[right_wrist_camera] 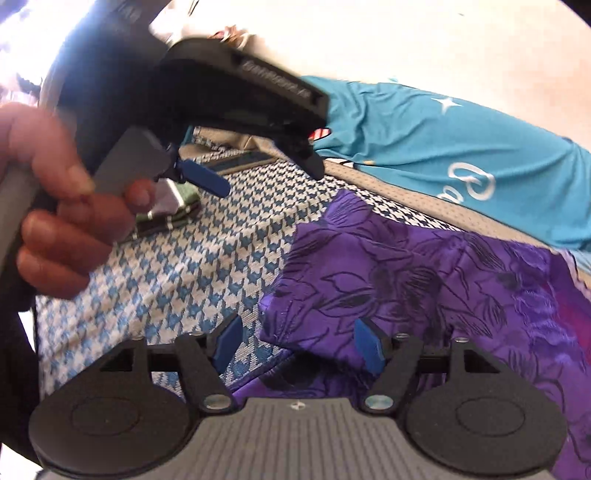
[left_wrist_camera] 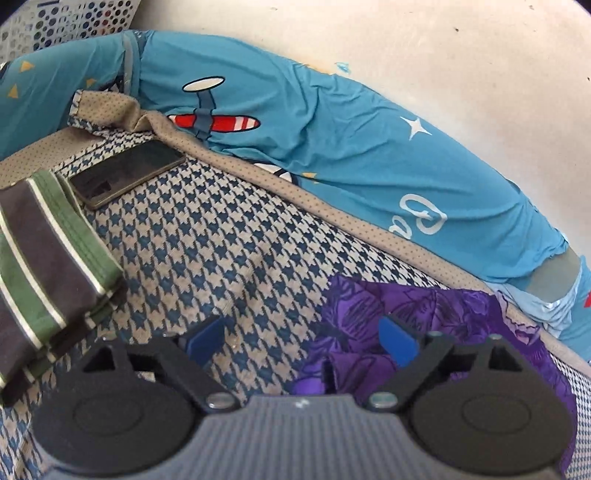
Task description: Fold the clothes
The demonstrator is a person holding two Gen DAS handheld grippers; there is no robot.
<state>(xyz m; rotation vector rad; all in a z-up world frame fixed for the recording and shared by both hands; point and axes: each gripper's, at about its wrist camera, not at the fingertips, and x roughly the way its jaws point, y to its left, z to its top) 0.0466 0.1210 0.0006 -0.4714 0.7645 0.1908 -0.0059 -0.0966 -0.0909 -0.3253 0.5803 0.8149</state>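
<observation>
A purple floral garment (right_wrist_camera: 424, 266) lies crumpled on the houndstooth-covered surface (right_wrist_camera: 177, 266). My right gripper (right_wrist_camera: 299, 345) hovers over its near left edge, jaws apart, with the cloth's hem under the gap and neither pad pressing on it. My left gripper (left_wrist_camera: 303, 343) stands open above the bare houndstooth (left_wrist_camera: 207, 236), its right finger over the purple garment (left_wrist_camera: 424, 321). A folded green and grey striped garment (left_wrist_camera: 48, 258) lies to its left. In the right wrist view a hand (right_wrist_camera: 55, 206) holds the left gripper, one blue finger (right_wrist_camera: 203, 179) showing.
A teal garment with an airplane print (left_wrist_camera: 295, 129) is draped along the surface's far edge. A dark phone (left_wrist_camera: 125, 173) lies next to the striped garment. A white perforated basket (left_wrist_camera: 55, 26) stands at the far left, and a pale floor (left_wrist_camera: 443, 55) lies beyond.
</observation>
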